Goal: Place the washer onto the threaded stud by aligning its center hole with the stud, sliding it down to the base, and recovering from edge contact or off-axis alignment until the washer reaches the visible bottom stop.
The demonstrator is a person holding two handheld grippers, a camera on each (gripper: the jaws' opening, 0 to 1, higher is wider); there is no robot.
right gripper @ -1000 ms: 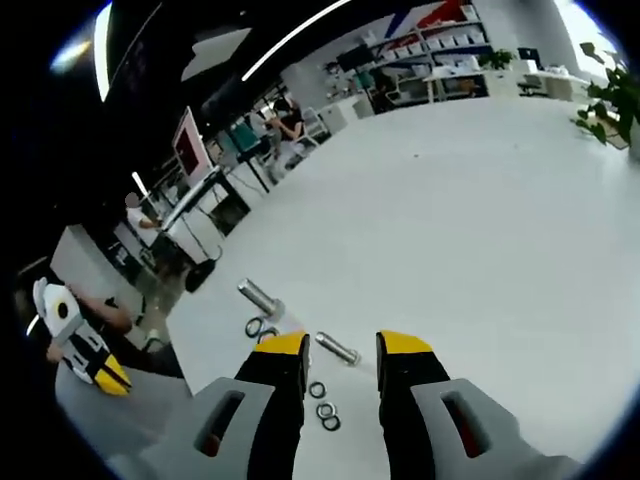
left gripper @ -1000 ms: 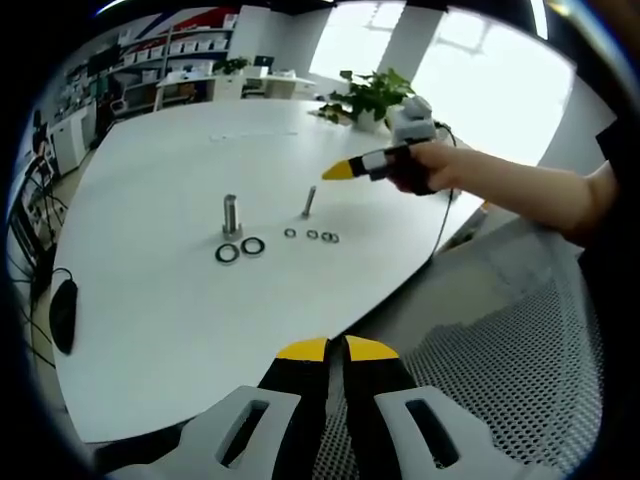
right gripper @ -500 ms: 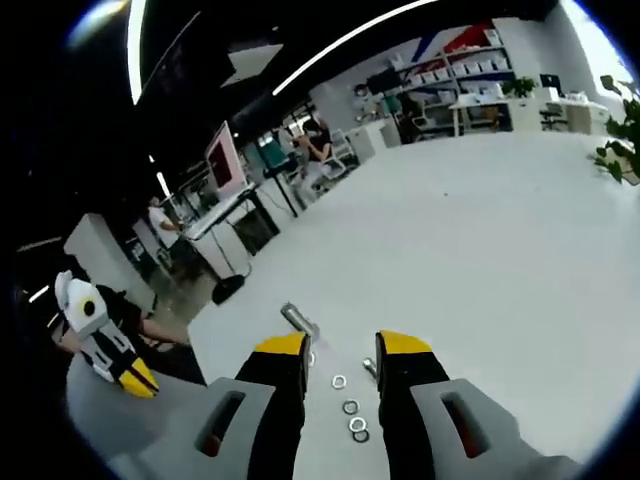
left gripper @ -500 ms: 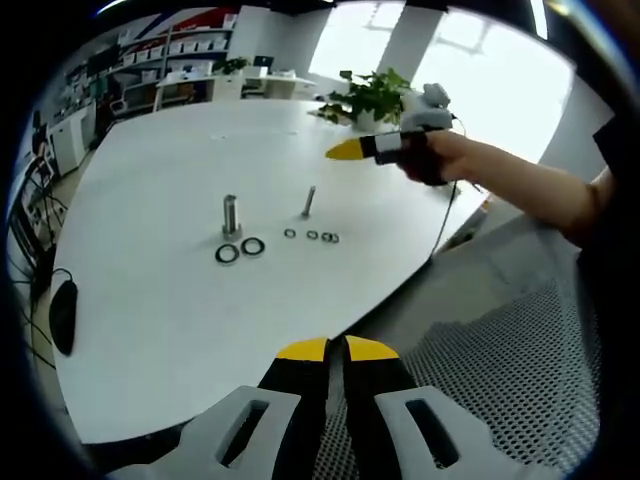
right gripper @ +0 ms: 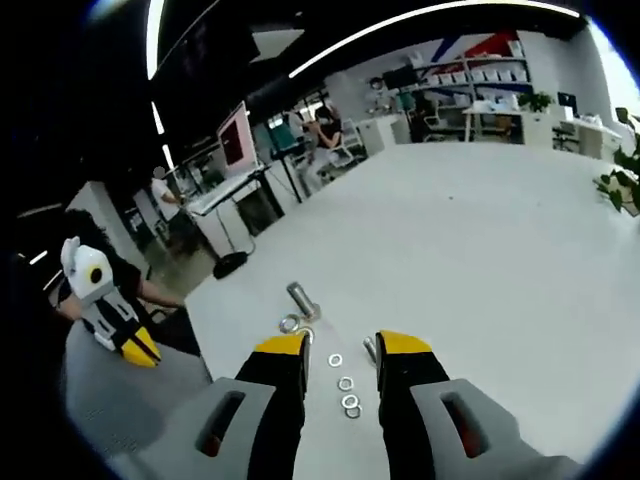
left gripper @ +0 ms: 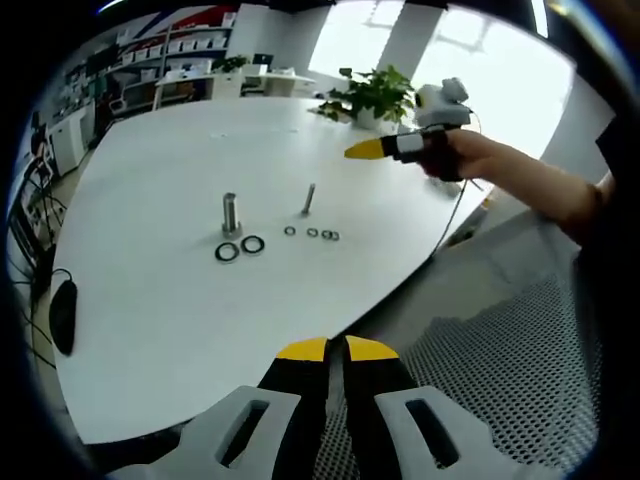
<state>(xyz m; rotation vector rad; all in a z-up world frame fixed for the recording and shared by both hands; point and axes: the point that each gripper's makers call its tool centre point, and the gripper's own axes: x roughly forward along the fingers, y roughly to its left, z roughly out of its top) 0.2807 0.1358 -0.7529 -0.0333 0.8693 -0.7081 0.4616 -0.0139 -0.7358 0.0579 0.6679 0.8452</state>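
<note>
White and broad, the table (left gripper: 180, 300) fills most of the left gripper view, with shelving (left gripper: 190, 50) at 11 o'clock and a potted plant (left gripper: 375, 95) at 1 o'clock beyond its far edge. A dark mouse-like lump (left gripper: 63, 315) lies near the table's 9 o'clock edge; what it is stays unclear.

Near the table's middle a thick bolt (left gripper: 230, 214) stands upright, two large washers (left gripper: 240, 249) lying just beside its foot. At 3 o'clock from it stands the thin stud (left gripper: 308, 201), upright, with nothing on it. Three small washers (left gripper: 312, 234) lie in a row on the table near the stud's foot, apart from it.

The left gripper (left gripper: 336, 349) sits at 6 o'clock, off the table's near edge, jaws closed together and empty. The right gripper (left gripper: 365, 151) hangs above the table at 1 o'clock, held by a hand (left gripper: 460, 160); from this side its jaw gap cannot be seen.

In the right gripper view its own jaws stand apart, empty, above the row of small washers. The stud is partly hidden behind the right jaw. People at desks (right gripper: 240, 190) in the background are too small to make out.
</note>
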